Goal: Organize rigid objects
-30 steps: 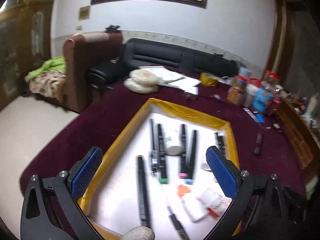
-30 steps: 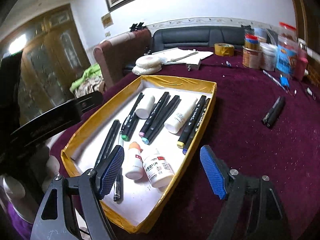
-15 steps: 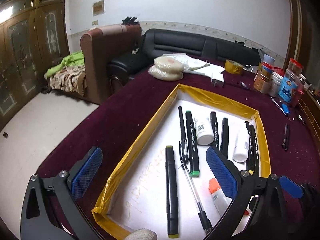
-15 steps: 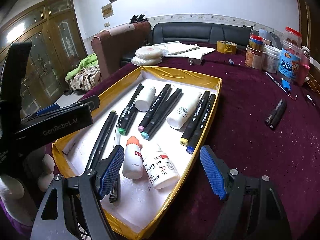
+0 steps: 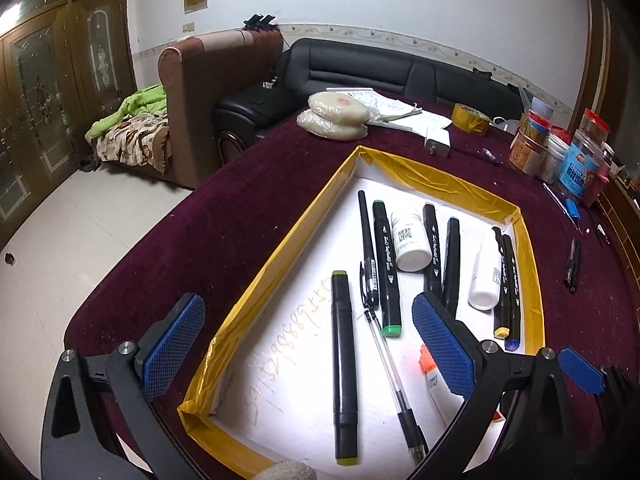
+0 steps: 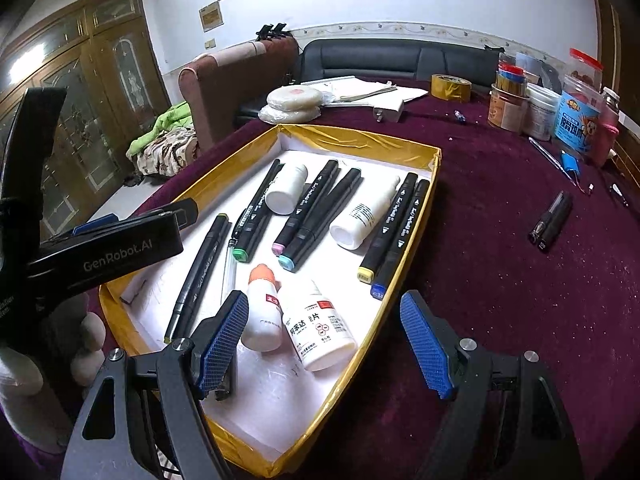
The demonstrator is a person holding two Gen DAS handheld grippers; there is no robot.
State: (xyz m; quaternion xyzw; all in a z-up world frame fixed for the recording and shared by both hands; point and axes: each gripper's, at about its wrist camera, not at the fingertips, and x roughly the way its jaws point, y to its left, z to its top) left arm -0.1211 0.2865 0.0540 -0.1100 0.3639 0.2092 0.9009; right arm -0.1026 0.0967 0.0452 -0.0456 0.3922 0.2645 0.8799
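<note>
A yellow-rimmed white tray (image 5: 440, 178) (image 6: 434, 160) lies on the maroon table. It holds several black markers (image 5: 344, 354) (image 6: 308, 208), a clear pen (image 5: 392, 376) and white bottles (image 5: 409, 236) (image 6: 318, 330). My left gripper (image 5: 308, 344) is open and empty above the tray's near left end. My right gripper (image 6: 324, 338) is open and empty over the tray's near right rim, above two white bottles. Two black pens (image 6: 551, 218) (image 5: 573, 259) lie outside on the cloth to the right.
Jars and cans (image 6: 576, 116) stand at the table's far right. A yellow tape roll (image 6: 450, 87), papers, a white charger (image 6: 388, 112) and two round cakes (image 6: 294, 100) lie at the far side. A sofa and armchair stand behind.
My left gripper has pulled back and swung left, so more of the tray's near end shows. The right gripper has shifted slightly. Both stay open and empty.
</note>
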